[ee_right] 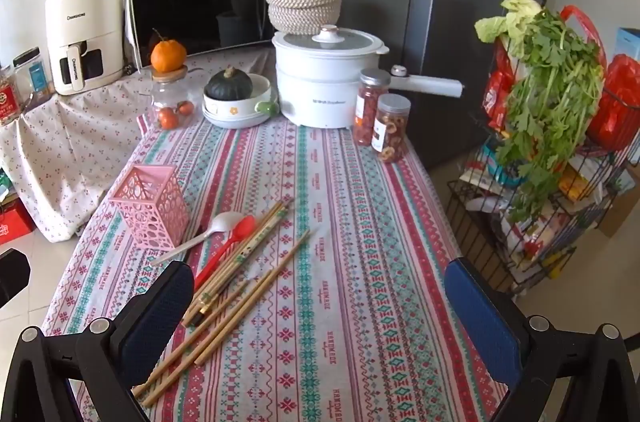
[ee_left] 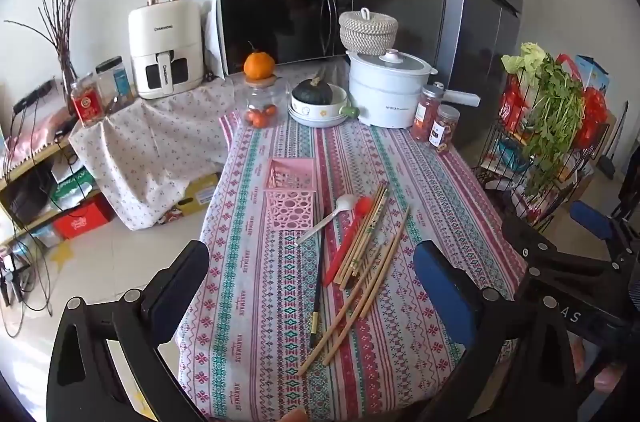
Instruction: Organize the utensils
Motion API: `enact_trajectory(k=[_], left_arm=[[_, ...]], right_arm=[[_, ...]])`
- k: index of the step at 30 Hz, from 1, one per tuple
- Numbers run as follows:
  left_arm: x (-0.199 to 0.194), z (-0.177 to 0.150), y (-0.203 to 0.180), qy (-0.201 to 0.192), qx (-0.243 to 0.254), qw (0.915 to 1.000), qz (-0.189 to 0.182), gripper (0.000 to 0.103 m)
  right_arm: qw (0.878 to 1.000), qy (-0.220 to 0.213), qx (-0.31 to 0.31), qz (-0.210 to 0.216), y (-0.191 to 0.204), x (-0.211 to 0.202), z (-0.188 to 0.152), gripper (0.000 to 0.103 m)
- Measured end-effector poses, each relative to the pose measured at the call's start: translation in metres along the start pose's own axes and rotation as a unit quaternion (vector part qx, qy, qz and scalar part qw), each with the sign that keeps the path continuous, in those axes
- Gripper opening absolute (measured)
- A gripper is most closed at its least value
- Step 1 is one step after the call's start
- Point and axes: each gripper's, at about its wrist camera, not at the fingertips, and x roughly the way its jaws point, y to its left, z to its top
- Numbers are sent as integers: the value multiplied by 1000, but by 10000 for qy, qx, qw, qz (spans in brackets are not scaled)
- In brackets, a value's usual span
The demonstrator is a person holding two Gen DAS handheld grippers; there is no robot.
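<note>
1. The left gripper hovers above the near end of the table, its jaws spread wide with nothing between them.
2. The right gripper hangs beside it over the same near end, jaws also spread wide and empty.
3. A pink holder stands upright on the striped cloth; its top is open and it looks empty, so the sorting seems not yet begun.
4. The utensils lie loose just beside the holder, on the side toward the wire rack of greens.
5. A white spoon lies nearest the holder, with its bowl pointing toward the white pot.
6. A red spoon rests against it, and a dark chopstick runs from under them toward the near edge.
7. Bamboo chopsticks fan out in a crossed heap, some overlapping each other.
8. All these pieces are probably light, stiff and thin, and the sticks likely roll or slide on the cloth.
9. A grip across the middle of a handle or stick seems safest, since an end hold would let it swing.
10. The holder itself looks light and could tip if a utensil knocks its rim.
</note>
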Motion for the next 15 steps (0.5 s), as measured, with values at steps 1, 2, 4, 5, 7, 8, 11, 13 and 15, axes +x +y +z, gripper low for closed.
enact_trajectory(k=[1,2,4,5,7,8,11,13,15], left_arm=[[0,0,0,0,0,10000,-1,103],[0,0,1,-3,-6,10000,-11,103],[0,0,0,-8,-2,10000,-5,103],[-1,1,0,-15,0,10000,-1,103],[-1,2,0,-3,-4,10000,-6,103],[-1,2,0,0,-2,10000,-7,103],[-1,1,0,-8,-1,10000,3,103],[-1,2,1,-7,-2,10000,3,103],[-2,3,1,-14,-11,10000,3,103]], right_arm=[[10000,0,1,-1,0,0,0,103],[10000,-4,7,1,0,0,0,103],[10000,-13,17,7,-1,0,0,103],[10000,-10,15,5,-1,0,0,103],[10000,-9,15,6,-1,0,0,103],[10000,-10,9,4,0,0,0,103],[10000,-12,13,4,0,0,0,103],[10000,-20,18,6,-1,0,0,103],[10000,-24,23,4,-1,0,1,103]])
